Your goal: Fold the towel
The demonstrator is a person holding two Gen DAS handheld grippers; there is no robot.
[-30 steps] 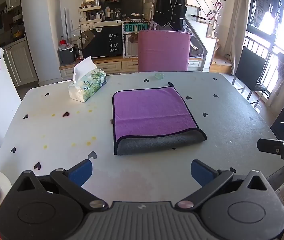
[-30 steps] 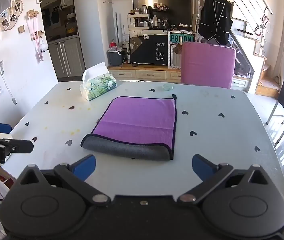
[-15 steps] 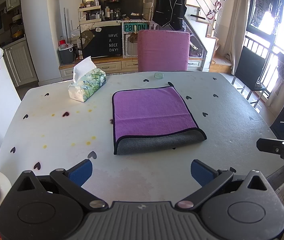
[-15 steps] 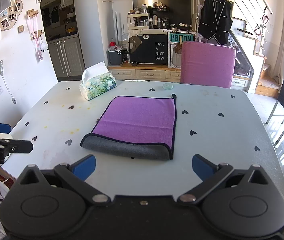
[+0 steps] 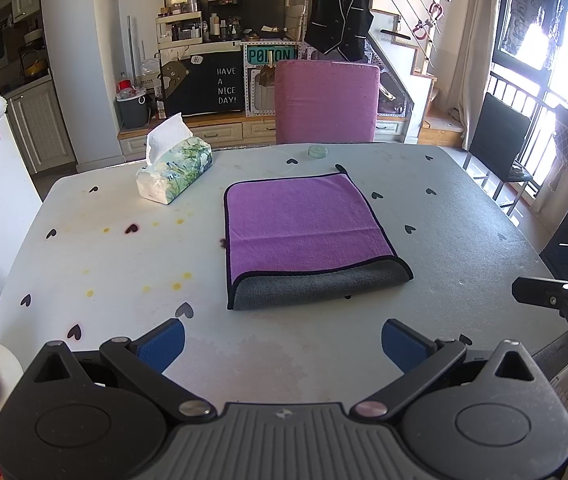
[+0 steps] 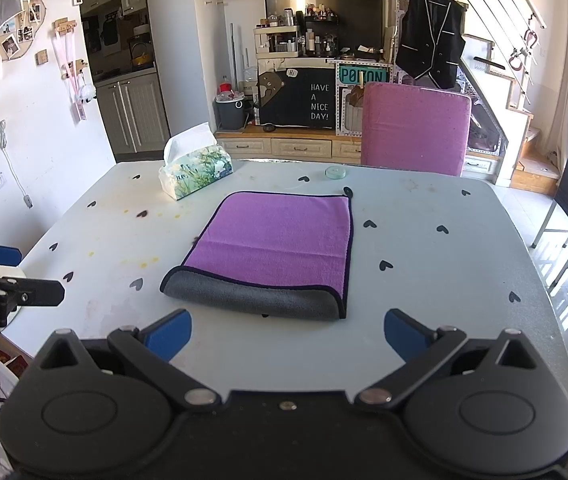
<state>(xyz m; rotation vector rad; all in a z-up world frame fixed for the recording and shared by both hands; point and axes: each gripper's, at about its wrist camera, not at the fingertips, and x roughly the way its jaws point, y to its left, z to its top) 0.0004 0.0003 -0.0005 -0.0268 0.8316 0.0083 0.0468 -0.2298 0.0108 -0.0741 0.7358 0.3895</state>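
One towel (image 5: pixel 304 224), one tissue pack (image 5: pixel 175 174), one small round lid (image 5: pixel 318 151), two tongs (image 5: pixel 282 340).

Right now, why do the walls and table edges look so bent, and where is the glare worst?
Both views come through fisheye lenses, so straight lines bow toward the borders and the corners go dark. In the left view the window at right is blown out white. In the right view sunlight is softer, though the staircase looks washed out. The towel and table stay sharp in both.
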